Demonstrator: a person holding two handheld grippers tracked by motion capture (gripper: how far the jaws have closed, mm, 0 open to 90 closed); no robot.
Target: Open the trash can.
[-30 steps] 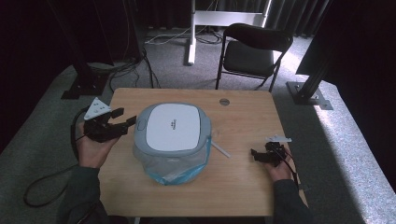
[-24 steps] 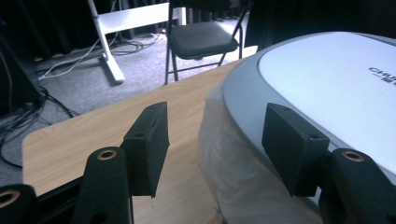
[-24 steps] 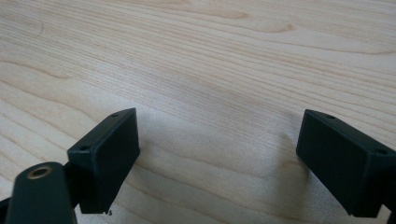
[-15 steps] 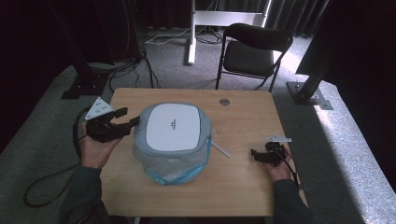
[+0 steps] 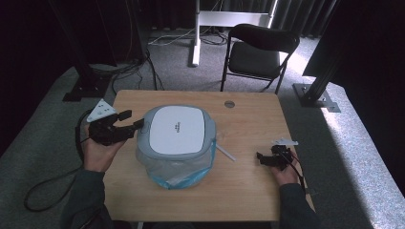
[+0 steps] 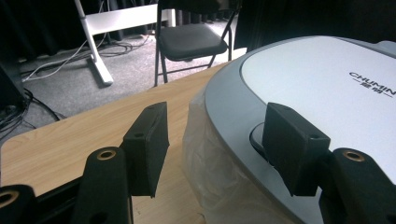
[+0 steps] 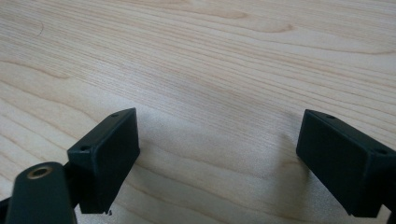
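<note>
A grey and white rounded appliance (image 5: 176, 130) with a printed logo sits mid-table, half wrapped in a clear plastic bag (image 5: 174, 169) with a blue edge. My left gripper (image 5: 131, 120) is open at the appliance's left rim. In the left gripper view the rim (image 6: 233, 107) lies between the jaws, one jaw over the lid and one beside the bagged side (image 6: 210, 158). My right gripper (image 5: 263, 157) rests low over bare wood near the table's right edge, open with nothing between its fingers (image 7: 105, 154).
The wooden table (image 5: 248, 124) has a round cable hole (image 5: 229, 103) at the back. A thin white strip (image 5: 224, 152) lies right of the appliance. A black folding chair (image 5: 260, 47) and a white stand (image 5: 196, 33) are behind the table.
My left gripper has moved right, from beside the appliance to its left rim. The right gripper has stayed put.
</note>
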